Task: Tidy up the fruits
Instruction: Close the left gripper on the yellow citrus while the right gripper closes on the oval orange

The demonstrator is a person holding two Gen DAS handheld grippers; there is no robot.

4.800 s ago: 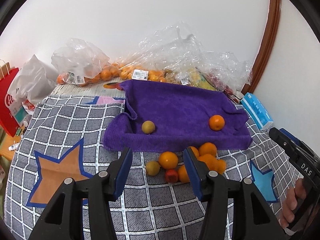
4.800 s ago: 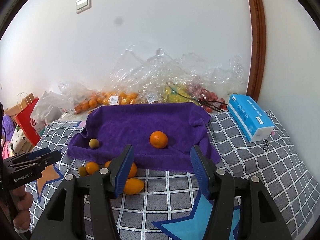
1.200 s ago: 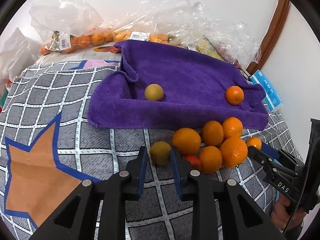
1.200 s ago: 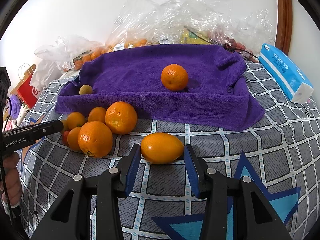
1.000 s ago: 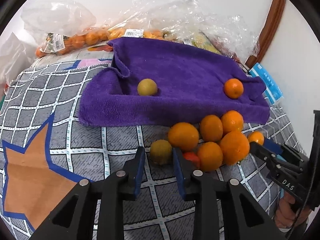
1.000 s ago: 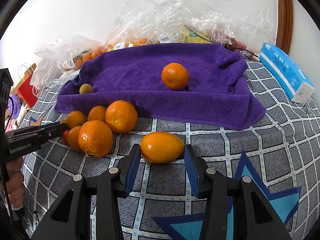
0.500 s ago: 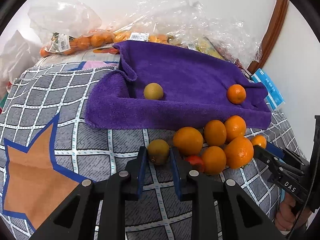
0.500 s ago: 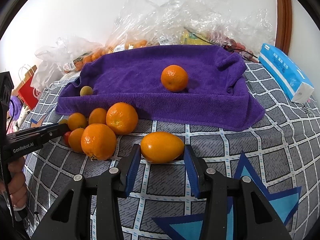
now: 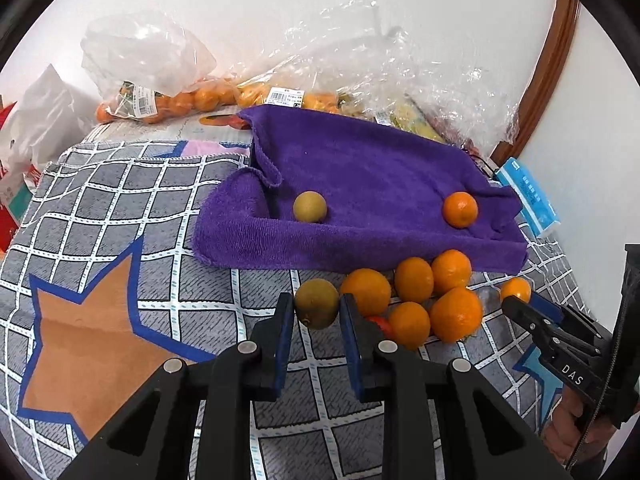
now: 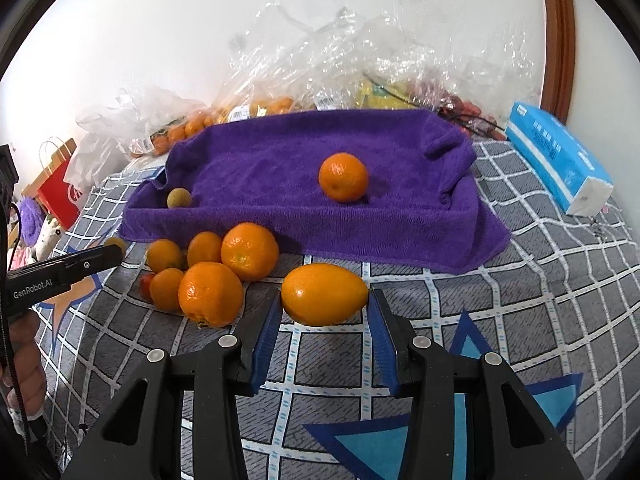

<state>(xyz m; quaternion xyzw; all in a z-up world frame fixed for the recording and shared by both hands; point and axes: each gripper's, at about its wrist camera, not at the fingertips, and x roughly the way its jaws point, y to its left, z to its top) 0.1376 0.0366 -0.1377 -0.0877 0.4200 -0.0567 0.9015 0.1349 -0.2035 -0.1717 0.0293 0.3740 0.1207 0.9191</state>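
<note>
My left gripper (image 9: 316, 312) is shut on a small greenish-brown fruit (image 9: 317, 303), held just off the checked cloth beside a pile of oranges (image 9: 416, 300). My right gripper (image 10: 325, 312) is shut on an oval orange-yellow citrus (image 10: 325, 294). The purple towel (image 9: 372, 184) lies behind, holding one more greenish-brown fruit (image 9: 310, 207) at its left and one orange (image 9: 460, 209) at its right. In the right wrist view the same towel (image 10: 280, 184) shows the orange (image 10: 343, 177) and the small fruit (image 10: 179, 198). The orange pile (image 10: 212, 272) sits left of my right gripper.
Clear plastic bags of oranges and other fruit (image 9: 192, 96) line the wall behind the towel. A blue tissue pack (image 10: 560, 164) lies to the right. A red paper bag (image 10: 60, 188) stands at the far left. A small red fruit (image 9: 380, 322) hides under the pile.
My left gripper closed on the greenish-brown fruit and has lifted it slightly off the cloth. My right gripper stays shut on the oval citrus without moving.
</note>
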